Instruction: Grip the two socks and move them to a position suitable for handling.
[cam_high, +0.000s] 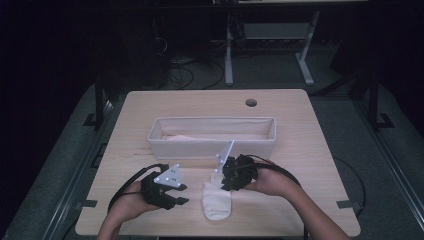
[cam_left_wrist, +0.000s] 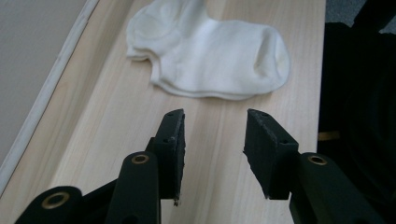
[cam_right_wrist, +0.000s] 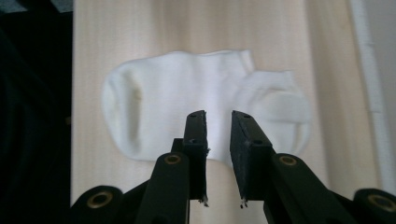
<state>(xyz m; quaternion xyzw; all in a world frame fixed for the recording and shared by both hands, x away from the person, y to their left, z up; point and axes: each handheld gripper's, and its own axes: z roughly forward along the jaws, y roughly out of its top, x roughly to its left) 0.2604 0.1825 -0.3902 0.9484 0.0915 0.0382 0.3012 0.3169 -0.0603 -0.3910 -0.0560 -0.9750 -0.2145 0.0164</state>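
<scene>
We see the sock (cam_high: 217, 201) flat on the desk (cam_high: 300, 150) between our grippers, long axis toward the bin (cam_high: 160, 142), the right gripper (cam_right_wrist: 218, 122) nearer, jaws part-open over it; the left gripper (cam_left_wrist: 214, 122) is open, short.

Sock (cam_high: 217, 200) lies on table (cam_high: 310, 150) before the bin (cam_high: 211, 136), between both claws

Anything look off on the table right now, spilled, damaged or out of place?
Nothing stands out. The white sock lies flat on the table near its front edge, the fabric bin sits square behind it, and both grippers are open.
</scene>
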